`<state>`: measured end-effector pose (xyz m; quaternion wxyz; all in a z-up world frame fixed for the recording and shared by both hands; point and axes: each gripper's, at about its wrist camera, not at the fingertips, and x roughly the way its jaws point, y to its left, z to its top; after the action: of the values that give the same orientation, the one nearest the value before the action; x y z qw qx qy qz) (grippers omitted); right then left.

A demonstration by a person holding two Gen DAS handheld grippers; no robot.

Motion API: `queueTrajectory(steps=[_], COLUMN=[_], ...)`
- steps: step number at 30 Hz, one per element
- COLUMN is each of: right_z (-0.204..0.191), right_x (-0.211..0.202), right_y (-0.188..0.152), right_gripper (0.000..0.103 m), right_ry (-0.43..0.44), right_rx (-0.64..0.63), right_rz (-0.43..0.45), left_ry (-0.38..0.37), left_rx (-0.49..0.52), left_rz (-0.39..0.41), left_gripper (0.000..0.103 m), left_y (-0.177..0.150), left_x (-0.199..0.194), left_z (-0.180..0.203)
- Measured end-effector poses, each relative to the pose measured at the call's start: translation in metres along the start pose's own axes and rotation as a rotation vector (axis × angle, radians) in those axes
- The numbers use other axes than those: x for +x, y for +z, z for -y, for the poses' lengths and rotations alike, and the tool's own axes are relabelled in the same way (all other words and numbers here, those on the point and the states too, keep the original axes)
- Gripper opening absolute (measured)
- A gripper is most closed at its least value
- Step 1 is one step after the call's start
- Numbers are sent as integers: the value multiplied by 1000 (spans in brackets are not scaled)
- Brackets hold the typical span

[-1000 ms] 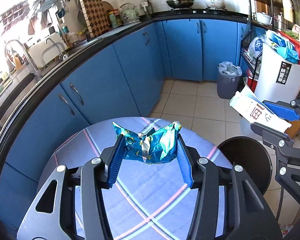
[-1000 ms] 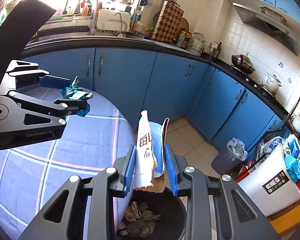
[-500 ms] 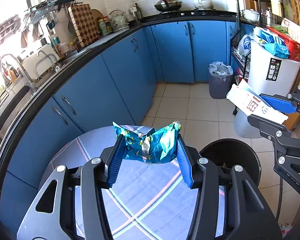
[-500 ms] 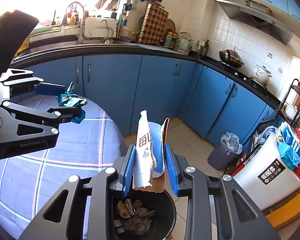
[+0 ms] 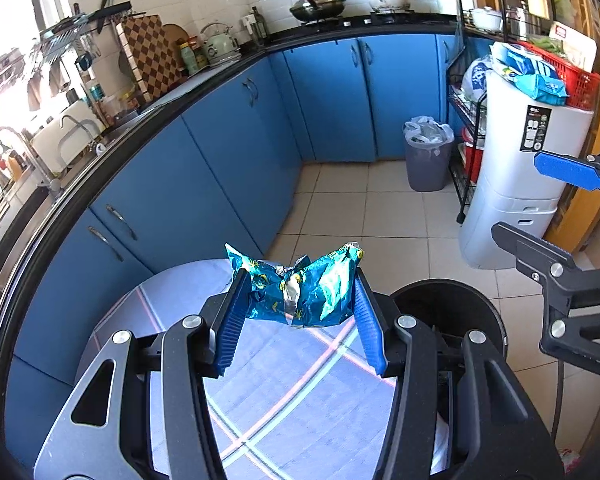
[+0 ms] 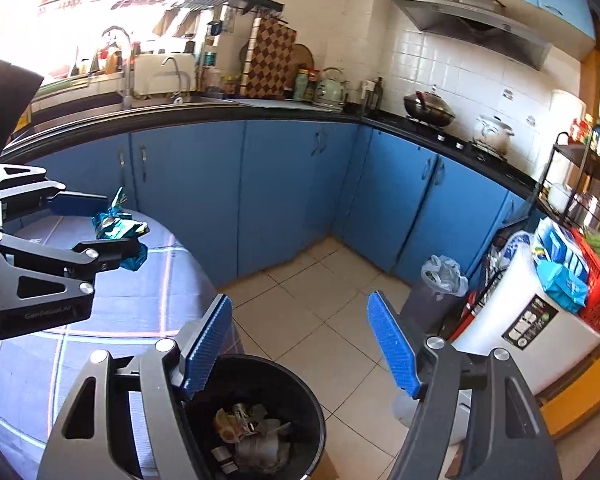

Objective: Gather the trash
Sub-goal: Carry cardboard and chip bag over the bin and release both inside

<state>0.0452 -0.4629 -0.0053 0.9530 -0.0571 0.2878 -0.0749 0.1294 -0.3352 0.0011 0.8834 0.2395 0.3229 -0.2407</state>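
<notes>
My left gripper (image 5: 298,300) is shut on a crumpled teal foil snack wrapper (image 5: 300,288) and holds it above the edge of the round table (image 5: 284,400). It also shows in the right wrist view (image 6: 118,226). My right gripper (image 6: 302,344) is open and empty, right above the black trash bin (image 6: 300,392), which holds several pieces of trash (image 6: 248,432). In the left wrist view the bin (image 5: 472,304) stands just right of the table, under the open right gripper (image 5: 556,204).
Blue cabinets (image 5: 204,184) under a black counter curve around the room. A grey lined bin (image 5: 428,156), a wire rack (image 5: 468,128) and a white appliance (image 5: 528,184) with a red basket stand at the right on the tiled floor (image 5: 360,216).
My right gripper has opened and the white carton it held is gone from between its fingers. The left gripper, with the wrapper, has shifted toward the bin.
</notes>
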Motion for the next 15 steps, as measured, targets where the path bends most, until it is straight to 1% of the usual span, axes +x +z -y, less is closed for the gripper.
queueTrajectory(steps=[3,9,15], right_z=[14,36,56], right_x=[1,3,10], right_y=[-5,-17,-27], right_gripper=[69,69,69], right_ry=[4,-26,-39], right_rx=[26,62,92], right_rz=[-6,-21,-43], left_ry=[-17,-45,-69], left_rx=[20,71,98], left_rz=[5,6,1], left_gripper=[51,52,52], left_y=[6,18,28], left_x=[1,6,15], left_z=[15,45,66])
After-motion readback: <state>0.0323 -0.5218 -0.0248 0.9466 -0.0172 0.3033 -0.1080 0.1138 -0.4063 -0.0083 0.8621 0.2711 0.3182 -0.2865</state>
